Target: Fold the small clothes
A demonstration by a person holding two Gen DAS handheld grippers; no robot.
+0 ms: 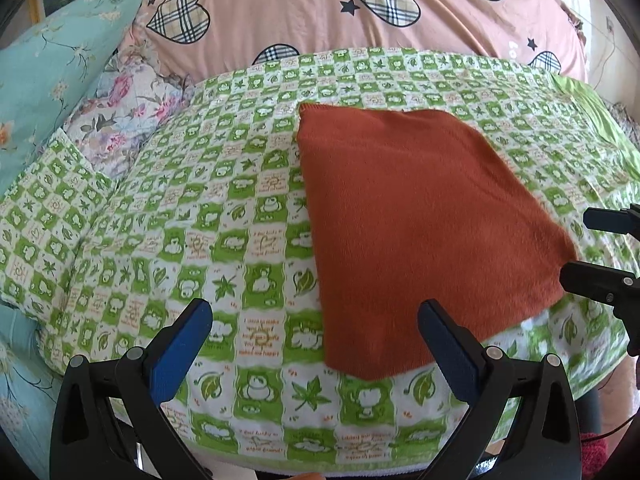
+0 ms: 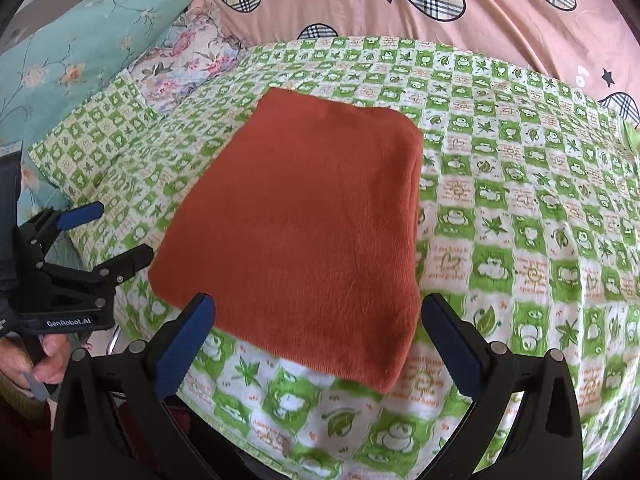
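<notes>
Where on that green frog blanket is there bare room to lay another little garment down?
Bare checked blanket lies left of the folded orange garment, and more between its right edge and the pink heart quilt. The pillows crowd the far left.

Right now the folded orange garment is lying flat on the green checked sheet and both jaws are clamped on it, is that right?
Not quite. The folded orange garment does lie flat on the green checked sheet, but both wrist views show the left gripper and right gripper open, gripping nothing.

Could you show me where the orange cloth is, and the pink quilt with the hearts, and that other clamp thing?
orange cloth (image 2: 296,220), right wrist view, middle of its top face.
pink quilt (image 1: 280,12), left wrist view, plain patch between hearts.
left gripper (image 2: 108,236), right wrist view, gap between its open fingertips.
</notes>
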